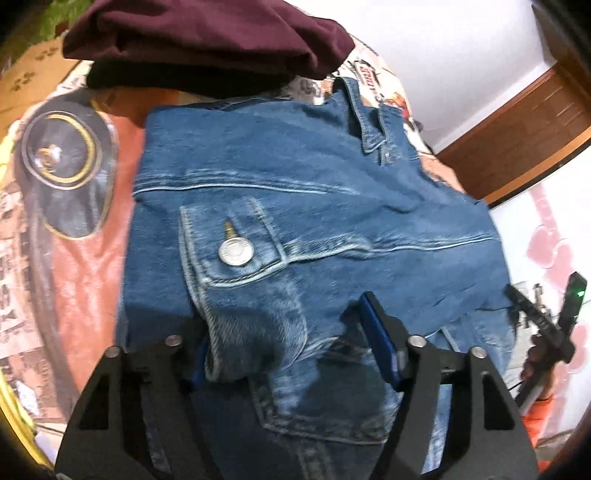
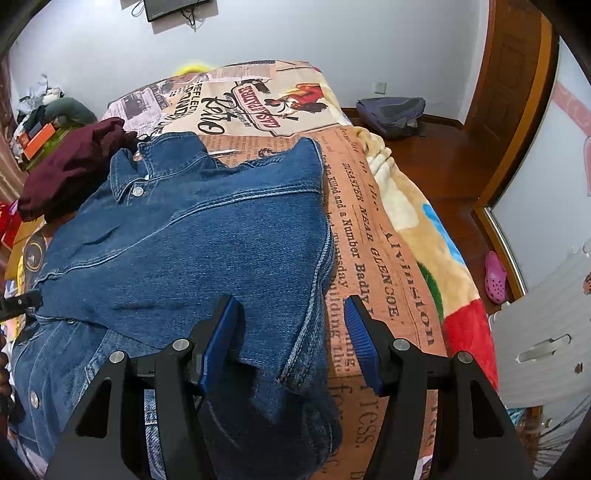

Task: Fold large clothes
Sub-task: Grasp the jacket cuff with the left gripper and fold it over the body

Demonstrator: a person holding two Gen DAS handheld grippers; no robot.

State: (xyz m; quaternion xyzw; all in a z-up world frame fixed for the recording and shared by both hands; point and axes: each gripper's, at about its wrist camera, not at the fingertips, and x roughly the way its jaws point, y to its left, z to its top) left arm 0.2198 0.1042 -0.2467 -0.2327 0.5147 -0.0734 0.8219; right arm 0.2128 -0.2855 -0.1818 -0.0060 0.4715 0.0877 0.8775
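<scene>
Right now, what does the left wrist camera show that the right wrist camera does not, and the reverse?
Only the left wrist view shows the left gripper around a bunched denim fold and the silver pocket button.

Only the right wrist view shows the right gripper straddling the jacket's edge, the grey backpack and the pink clog.

Both show the blue denim jacket, the maroon garment and the printed blanket.

The walls [image 2: 295,44] are plain and pale, and a dark screen [image 2: 173,9] hangs high on the far one. The floor [image 2: 436,155] is brown wood, with a grey bag [image 2: 391,114] by the wall and a pink shoe [image 2: 495,277] near a wooden door [image 2: 517,92]. A bed [image 2: 391,240] with a bright picture blanket fills the middle of the room.
</scene>
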